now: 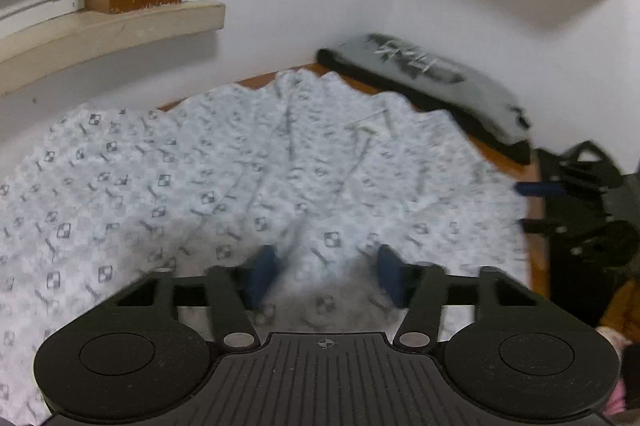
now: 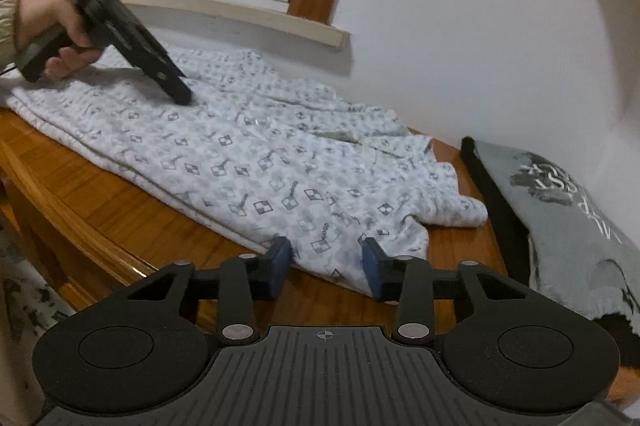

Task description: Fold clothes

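On the wooden table [image 2: 132, 209] a white patterned garment [image 2: 256, 161] lies spread along the wall-side edge, reaching from the table's left end almost to its right end. At the left end, a hand [image 2: 52, 29] holds the left gripper [image 2: 182, 95], which points down with its tips on the cloth. In its own wrist view the left gripper [image 1: 326, 272] has its blue pads [image 1: 264, 274] set apart, with a ridge of the garment [image 1: 200, 165] bunched between them; blur keeps me from telling whether the pads press on it. Farther right, at the table's front edge, the right gripper [image 2: 326, 266] straddles the garment's near hem, its pads standing just beside the fabric on either side with gaps showing, so it is spread rather than pinching. At the right end, against the wall, a folded grey and black shirt [image 2: 560, 209] with a dark print lies just beside the patterned garment.
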